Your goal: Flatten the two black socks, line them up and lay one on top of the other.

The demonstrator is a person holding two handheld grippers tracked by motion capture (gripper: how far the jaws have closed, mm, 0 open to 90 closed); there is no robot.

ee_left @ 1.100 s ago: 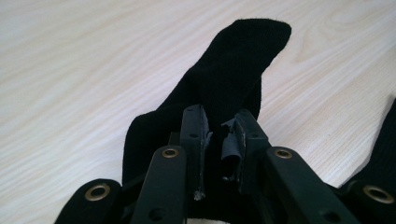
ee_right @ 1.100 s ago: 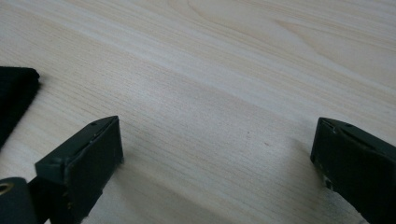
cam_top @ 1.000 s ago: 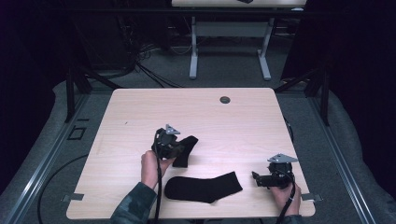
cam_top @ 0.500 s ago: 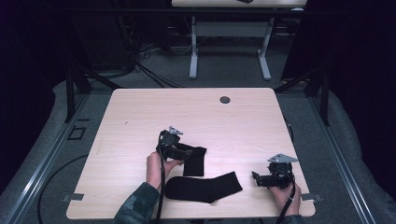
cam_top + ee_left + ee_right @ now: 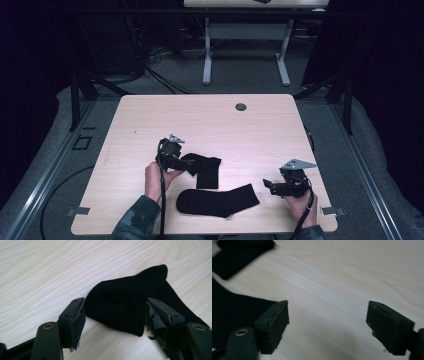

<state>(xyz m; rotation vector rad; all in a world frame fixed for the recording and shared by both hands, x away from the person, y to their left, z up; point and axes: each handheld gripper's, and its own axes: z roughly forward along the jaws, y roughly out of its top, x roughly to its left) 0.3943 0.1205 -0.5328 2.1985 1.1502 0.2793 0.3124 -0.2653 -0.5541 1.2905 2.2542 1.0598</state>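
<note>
Since a second ago, left gripper (image 5: 186, 162) has released the folded sock (image 5: 205, 170); its jaws, lately closing a little, straddle it unpressed. Right gripper (image 5: 266, 186) has lifted, jaws closing on nothing, beside the flat sock (image 5: 217, 201) on the table (image 5: 210, 120).

Table (image 5: 210, 125): pale wood-grain top, smooth, faint satin sheen. Folded sock (image 5: 120, 305): black knit cloth, matt, finely ribbed along the leg. Flat sock (image 5: 217, 201): same black matt cloth. Left gripper (image 5: 113, 320): black matt jaws, probably plastic, pads scuffed and frayed at the edges; brass-coloured rivets.
</note>
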